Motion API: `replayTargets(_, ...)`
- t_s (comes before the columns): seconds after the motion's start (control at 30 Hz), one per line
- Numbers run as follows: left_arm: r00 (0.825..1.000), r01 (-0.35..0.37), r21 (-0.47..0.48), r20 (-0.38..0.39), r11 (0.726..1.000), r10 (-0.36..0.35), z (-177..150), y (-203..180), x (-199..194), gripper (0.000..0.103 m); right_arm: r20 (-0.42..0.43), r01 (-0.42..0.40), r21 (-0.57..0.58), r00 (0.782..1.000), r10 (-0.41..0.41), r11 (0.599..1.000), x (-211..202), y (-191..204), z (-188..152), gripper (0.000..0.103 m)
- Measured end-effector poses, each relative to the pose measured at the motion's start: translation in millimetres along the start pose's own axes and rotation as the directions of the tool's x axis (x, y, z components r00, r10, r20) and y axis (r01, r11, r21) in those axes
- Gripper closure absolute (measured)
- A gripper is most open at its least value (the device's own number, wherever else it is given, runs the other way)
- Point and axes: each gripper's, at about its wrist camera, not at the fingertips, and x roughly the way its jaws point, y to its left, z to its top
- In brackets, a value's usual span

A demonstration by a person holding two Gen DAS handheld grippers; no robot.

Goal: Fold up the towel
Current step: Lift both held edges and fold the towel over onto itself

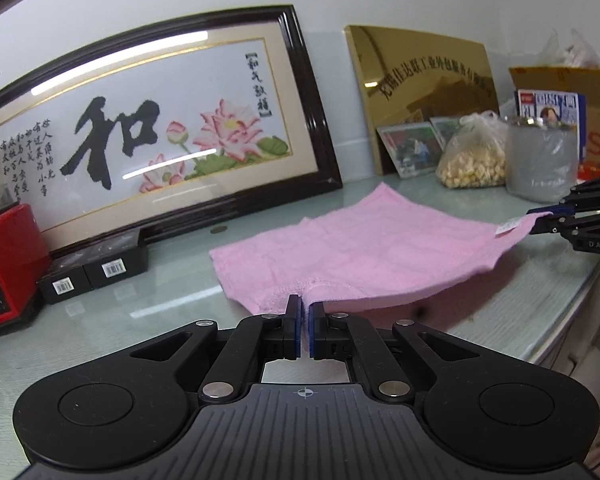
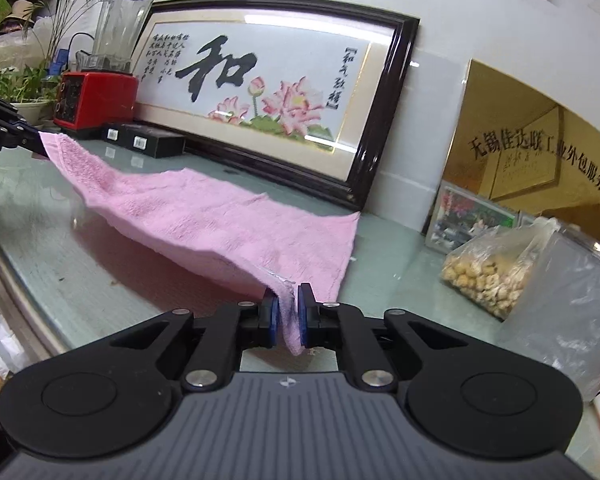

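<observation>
Left wrist view: the pink towel (image 1: 364, 248) spreads away over the glass tabletop (image 1: 148, 304), long axis running left to right between both grippers. The left gripper (image 1: 305, 320) is clamped on its near-left corner. The right gripper (image 2: 287, 312) pinches the near-right corner; only its view shows the lifted near edge sagging.

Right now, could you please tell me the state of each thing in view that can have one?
towel: near edge lifted off the table, far part lying flat
left gripper: shut on a near towel corner
right gripper: shut on the other near corner
plastic bag: tied shut, full
</observation>
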Motion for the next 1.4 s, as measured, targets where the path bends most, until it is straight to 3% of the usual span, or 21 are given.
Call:
replayTargets(0.23, 0.999, -0.043, -0.067, 0.011, 0.997, 0.044, 33, 18, 34, 0.101, 0.012, 0.017, -0.013, 1.000, -0.017, 1.000, 40, -11, 45, 0.093)
replayTargets(0.43, 0.992, -0.106, -0.137, -0.076, 0.985, 0.096, 62, 43, 109, 0.101, -0.049, 0.028, 0.014, 0.998, -0.028, 0.999, 110, -25, 82, 0.093)
replayTargets(0.63, 0.964, -0.201, -0.182, -0.209, 0.962, 0.162, 61, 69, 181, 0.100, -0.135, 0.010, 0.072, 0.991, 0.000, 0.997, 172, -53, 92, 0.093)
replayTargets(0.77, 0.951, -0.229, -0.195, -0.255, 0.954, 0.176, 55, 80, 207, 0.100, -0.188, 0.015, 0.064, 0.982, -0.003, 0.998, 206, -61, 92, 0.093)
replayTargets(0.93, 0.937, -0.251, -0.145, -0.285, 0.957, 0.203, 55, 81, 231, 0.100, -0.239, 0.030, 0.073, 0.971, -0.012, 0.997, 239, -65, 84, 0.093)
replayTargets(1.13, 0.927, -0.273, -0.083, -0.290, 0.959, 0.238, 58, 76, 247, 0.099, -0.241, 0.075, 0.075, 0.969, -0.055, 0.994, 254, -69, 81, 0.093)
replayTargets(1.4, 0.931, -0.292, -0.154, -0.270, 0.944, 0.244, 71, 85, 253, 0.098, -0.209, 0.106, 0.151, 0.975, -0.073, 0.983, 260, -85, 84, 0.091)
